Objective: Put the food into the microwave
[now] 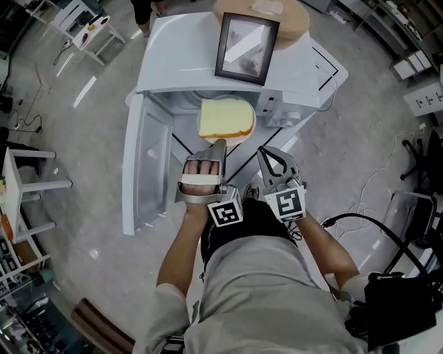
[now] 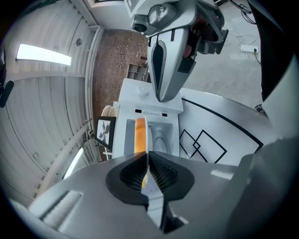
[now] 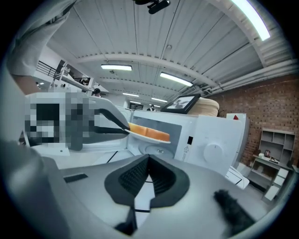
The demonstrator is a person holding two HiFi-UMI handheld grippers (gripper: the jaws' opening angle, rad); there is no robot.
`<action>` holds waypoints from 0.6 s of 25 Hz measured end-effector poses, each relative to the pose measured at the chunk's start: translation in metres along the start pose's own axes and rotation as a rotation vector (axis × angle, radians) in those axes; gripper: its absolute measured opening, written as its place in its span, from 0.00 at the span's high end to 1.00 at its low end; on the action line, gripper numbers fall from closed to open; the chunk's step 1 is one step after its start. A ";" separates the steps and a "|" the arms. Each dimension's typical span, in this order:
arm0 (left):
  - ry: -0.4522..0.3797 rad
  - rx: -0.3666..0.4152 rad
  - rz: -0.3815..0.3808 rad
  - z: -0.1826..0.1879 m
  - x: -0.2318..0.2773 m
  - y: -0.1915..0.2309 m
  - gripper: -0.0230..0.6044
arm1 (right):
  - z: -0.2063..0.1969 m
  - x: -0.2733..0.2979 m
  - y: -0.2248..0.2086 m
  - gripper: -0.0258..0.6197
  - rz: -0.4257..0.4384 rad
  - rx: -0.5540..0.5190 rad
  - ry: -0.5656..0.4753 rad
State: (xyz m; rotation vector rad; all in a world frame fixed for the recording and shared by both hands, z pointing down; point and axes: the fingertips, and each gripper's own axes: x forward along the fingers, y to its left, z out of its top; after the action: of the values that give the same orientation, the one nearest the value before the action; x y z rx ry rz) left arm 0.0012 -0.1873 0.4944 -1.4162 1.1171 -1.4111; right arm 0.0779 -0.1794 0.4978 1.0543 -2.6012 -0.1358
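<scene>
Bread slice [image 1: 225, 119] rides a plate [image 1: 242, 135] at the microwave's [image 1: 180, 48] open mouth, rim pinched by the left tool [image 1: 220, 144]; right tool [image 1: 263, 151] pressed together, empty. Light, loose bread likely slides unless kept level.

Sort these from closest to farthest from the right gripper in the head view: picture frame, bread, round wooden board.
From the right gripper:
1. Bread, just ahead and a little left, at the mouth of the microwave.
2. Picture frame, on top of the microwave.
3. Round wooden board, behind the frame.
</scene>
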 end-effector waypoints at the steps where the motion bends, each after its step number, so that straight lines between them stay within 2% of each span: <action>1: -0.008 -0.006 0.003 0.001 0.002 -0.001 0.92 | -0.002 0.003 -0.002 0.94 0.002 0.002 0.001; 4: -0.015 -0.007 0.005 0.000 0.013 -0.005 0.92 | -0.008 0.012 -0.009 0.94 0.001 0.009 0.002; 11: 0.025 -0.010 -0.021 -0.012 0.034 -0.017 0.92 | -0.012 0.023 -0.014 0.94 0.018 0.007 0.001; 15: 0.040 0.001 -0.005 -0.016 0.041 -0.022 0.92 | -0.018 0.027 -0.013 0.94 0.031 0.006 0.000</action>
State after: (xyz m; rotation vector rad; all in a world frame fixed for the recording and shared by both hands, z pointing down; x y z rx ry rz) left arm -0.0149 -0.2204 0.5264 -1.3964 1.1382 -1.4493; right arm 0.0746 -0.2072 0.5192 1.0161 -2.6186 -0.1204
